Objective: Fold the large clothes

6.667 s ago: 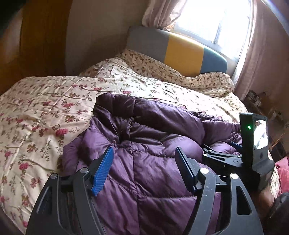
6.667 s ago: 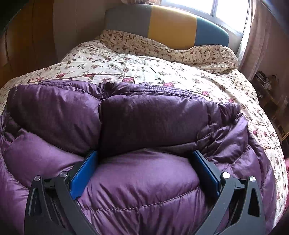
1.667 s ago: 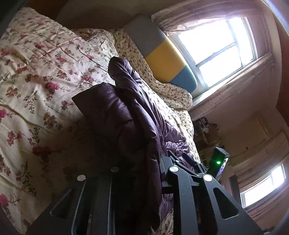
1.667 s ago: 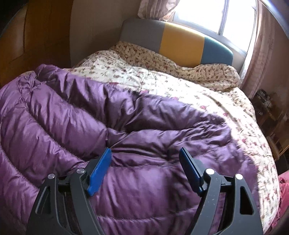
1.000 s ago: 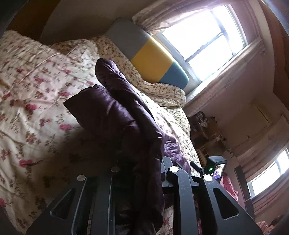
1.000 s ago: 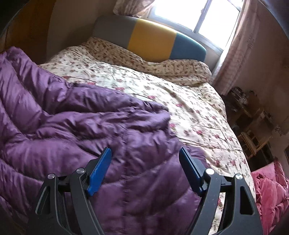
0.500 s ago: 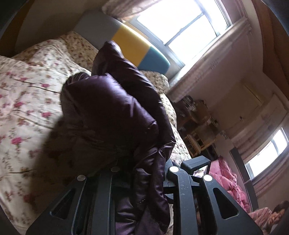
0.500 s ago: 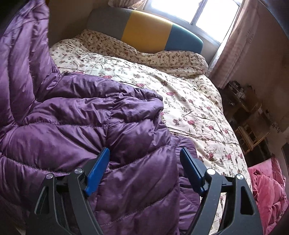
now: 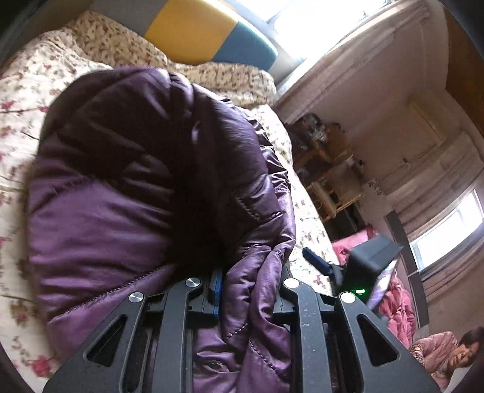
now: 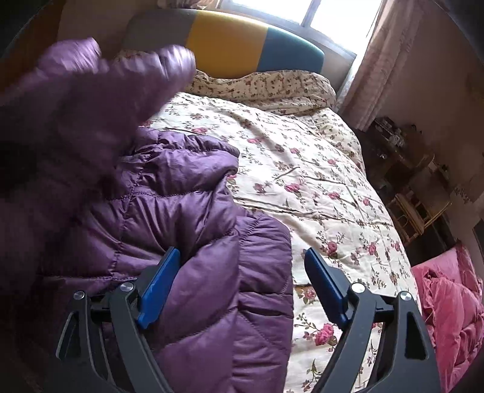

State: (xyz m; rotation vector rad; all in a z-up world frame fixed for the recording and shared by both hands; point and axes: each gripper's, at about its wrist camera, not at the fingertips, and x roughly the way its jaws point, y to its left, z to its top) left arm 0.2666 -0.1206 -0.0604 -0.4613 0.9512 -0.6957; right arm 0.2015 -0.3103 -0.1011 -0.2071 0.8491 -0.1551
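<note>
The purple puffer jacket lies bunched on the bed's floral quilt, one part lifted and blurred toward the left. The left claw is clamped on a thick fold of it, raised above the quilt. The right claw stands wide apart, its left finger pressed against the jacket's padding, the other over bare quilt. A pink blanket lies beside the bed.

It was plainly a home bedroom: a bed spread with a cream floral quilt stood against a padded headboard of grey, yellow and teal under a bright window hung with a pale curtain. A cluttered wooden bedside shelf stood by the wall, and pink bedding lay heaped beside the bed.
</note>
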